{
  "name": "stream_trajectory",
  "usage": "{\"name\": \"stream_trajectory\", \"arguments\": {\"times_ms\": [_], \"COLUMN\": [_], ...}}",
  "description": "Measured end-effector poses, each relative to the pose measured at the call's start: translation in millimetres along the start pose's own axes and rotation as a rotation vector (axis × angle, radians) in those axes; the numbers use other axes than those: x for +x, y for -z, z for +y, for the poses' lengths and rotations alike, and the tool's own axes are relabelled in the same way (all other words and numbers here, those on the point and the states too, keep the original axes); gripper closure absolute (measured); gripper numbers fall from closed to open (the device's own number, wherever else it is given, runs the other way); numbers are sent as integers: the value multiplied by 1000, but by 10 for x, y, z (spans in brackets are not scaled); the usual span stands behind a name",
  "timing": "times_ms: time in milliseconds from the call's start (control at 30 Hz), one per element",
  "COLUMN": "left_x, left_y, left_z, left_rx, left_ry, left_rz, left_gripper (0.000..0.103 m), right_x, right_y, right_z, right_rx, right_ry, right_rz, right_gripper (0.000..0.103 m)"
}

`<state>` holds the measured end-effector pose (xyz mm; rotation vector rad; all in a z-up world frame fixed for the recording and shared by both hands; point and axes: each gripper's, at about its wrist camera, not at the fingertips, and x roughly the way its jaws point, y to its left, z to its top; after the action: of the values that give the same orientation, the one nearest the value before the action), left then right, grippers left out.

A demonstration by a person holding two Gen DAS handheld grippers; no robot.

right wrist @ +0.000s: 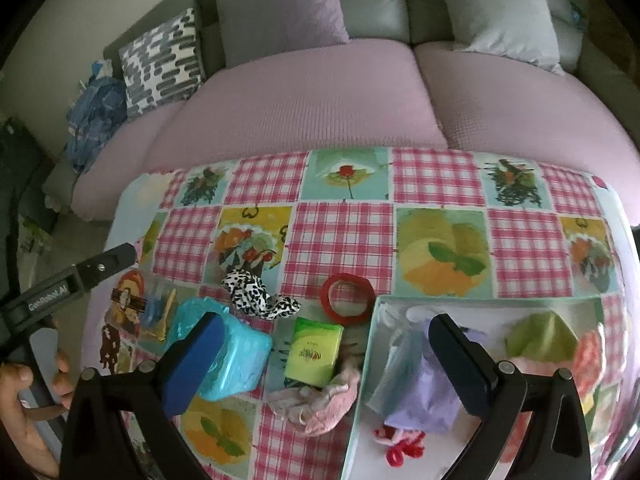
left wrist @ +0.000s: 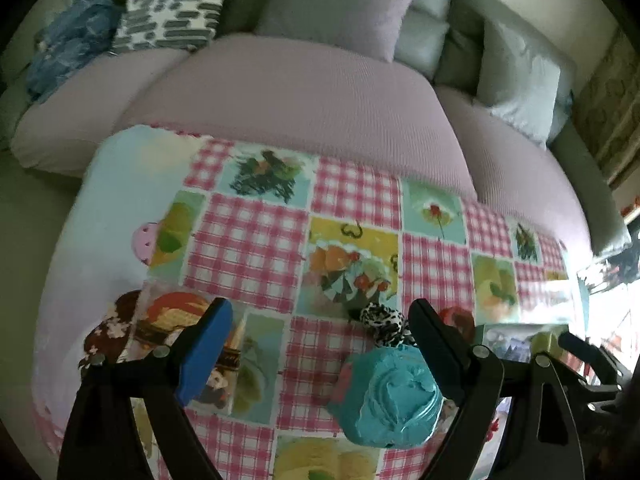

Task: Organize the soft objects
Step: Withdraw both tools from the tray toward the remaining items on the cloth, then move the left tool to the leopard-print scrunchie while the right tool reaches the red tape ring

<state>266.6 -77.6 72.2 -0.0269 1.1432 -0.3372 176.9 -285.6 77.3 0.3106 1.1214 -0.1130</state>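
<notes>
On the patchwork tablecloth (right wrist: 340, 232) lie a teal plastic-wrapped pack (right wrist: 232, 360), a black-and-white spotted scrunchie (right wrist: 256, 296), a green tissue pack (right wrist: 314, 354), a red ring (right wrist: 348, 294) and a pink cloth (right wrist: 316, 402). A clear box (right wrist: 496, 304) at the right holds a lilac cloth (right wrist: 416, 392), a green cloth (right wrist: 540, 338) and other soft items. My right gripper (right wrist: 324, 364) is open above the green pack and pink cloth. My left gripper (left wrist: 320, 340) is open, with the teal pack (left wrist: 388, 396) and scrunchie (left wrist: 384, 320) near its right finger.
A pink-covered sofa (right wrist: 320, 96) stands behind the table with a patterned cushion (right wrist: 160, 64), a lilac cushion (right wrist: 280, 8), grey cushions (right wrist: 500, 12) and a blue bundle (right wrist: 94, 120). The left gripper's body (right wrist: 64, 292) and the hand holding it show at the left.
</notes>
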Motion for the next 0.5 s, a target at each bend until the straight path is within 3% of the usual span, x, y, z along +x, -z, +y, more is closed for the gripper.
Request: {"name": "stream_trajectory", "arguments": {"times_ms": [400,500], "left_x": [761,957], "left_y": [-111,-123], "left_z": [-378,-444], "left_rx": [88,86], "left_ry": [64,114], "left_rz": [208,276], "left_gripper": [13,13], "right_x": [619,699], "right_y": [-152,-167], "right_z": [-161,-217], "right_rx": [-51,-48], "right_ry": [77,79], "right_rz": [117,127], "right_gripper": [5,5]}}
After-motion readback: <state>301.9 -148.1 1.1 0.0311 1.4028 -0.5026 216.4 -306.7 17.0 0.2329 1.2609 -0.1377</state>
